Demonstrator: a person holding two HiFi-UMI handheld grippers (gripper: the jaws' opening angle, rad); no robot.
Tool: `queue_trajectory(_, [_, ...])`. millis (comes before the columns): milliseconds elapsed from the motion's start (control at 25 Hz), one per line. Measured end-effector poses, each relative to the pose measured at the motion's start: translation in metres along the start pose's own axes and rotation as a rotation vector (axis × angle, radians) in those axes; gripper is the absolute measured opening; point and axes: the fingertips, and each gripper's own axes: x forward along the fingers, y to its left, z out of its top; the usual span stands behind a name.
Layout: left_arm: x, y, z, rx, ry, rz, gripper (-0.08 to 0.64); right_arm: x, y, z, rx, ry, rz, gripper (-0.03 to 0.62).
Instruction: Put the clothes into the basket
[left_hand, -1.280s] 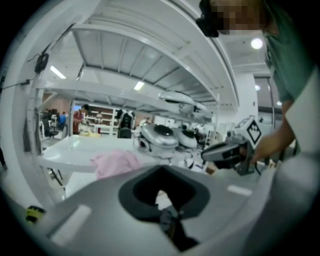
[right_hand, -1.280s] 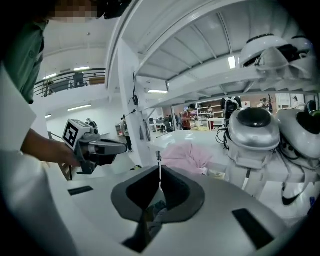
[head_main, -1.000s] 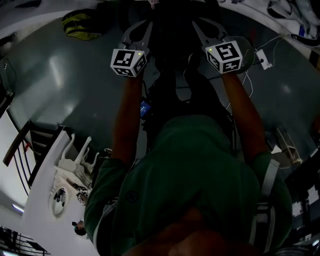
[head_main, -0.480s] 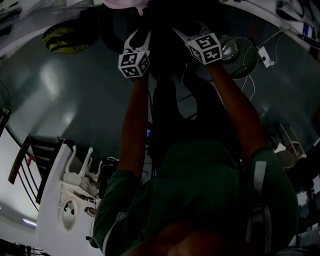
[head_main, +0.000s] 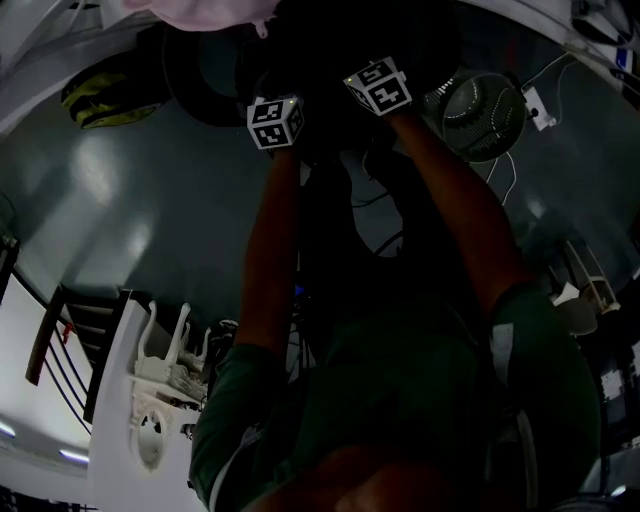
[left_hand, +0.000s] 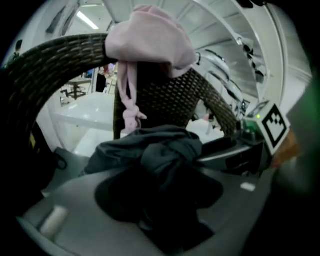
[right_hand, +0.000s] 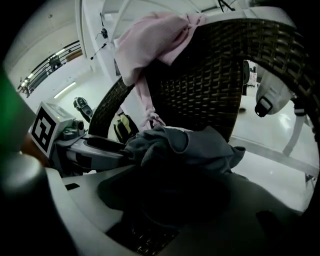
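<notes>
Both lowered to the basket (left_hand: 55, 62): left gripper (head_main: 277, 118) and right gripper (head_main: 377, 87) just spread, grey garment (left_hand: 155, 150) draped between them.

Pink cloth (head_main: 200, 12) — cut at top; basket (head_main: 185, 100) dim

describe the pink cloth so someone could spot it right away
Find the dark woven basket. The pink cloth is draped over its rim, with a knotted strip dangling down. It is the only pale, soft thing there; the garment below it is dark grey.
</notes>
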Motion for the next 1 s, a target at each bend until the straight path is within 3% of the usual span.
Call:
queue_trajectory(120, [0.010, 0.000, -0.013, -0.010, 0.032, 0.000, 0.231, 0.010, -0.002, -0.011, 0.002, 0.018, -0.012, 0.235])
queue_trajectory(160, [0.011, -0.001, -0.015, -0.011, 0.041, -0.003, 0.214, 0.012, -0.002, -0.014, -0.002, 0.023, -0.014, 0.215])
queue_trajectory(240, [0.012, -0.003, -0.020, -0.007, 0.059, -0.019, 0.083, 0.013, -0.001, -0.015, -0.007, 0.029, -0.018, 0.090])
queue_trajectory(400, [0.003, -0.013, -0.012, 0.027, 0.077, -0.028, 0.040, -0.004, 0.005, -0.006, 0.031, 0.022, -0.026, 0.052])
queue_trajectory(600, [-0.048, -0.041, 0.030, 0.075, 0.012, -0.049, 0.035, -0.055, 0.028, 0.032, 0.032, -0.079, -0.038, 0.048])
queue_trajectory(1000, [-0.198, -0.101, 0.139, 0.207, -0.157, -0.154, 0.035, -0.198, 0.114, 0.122, 0.036, -0.279, -0.061, 0.048])
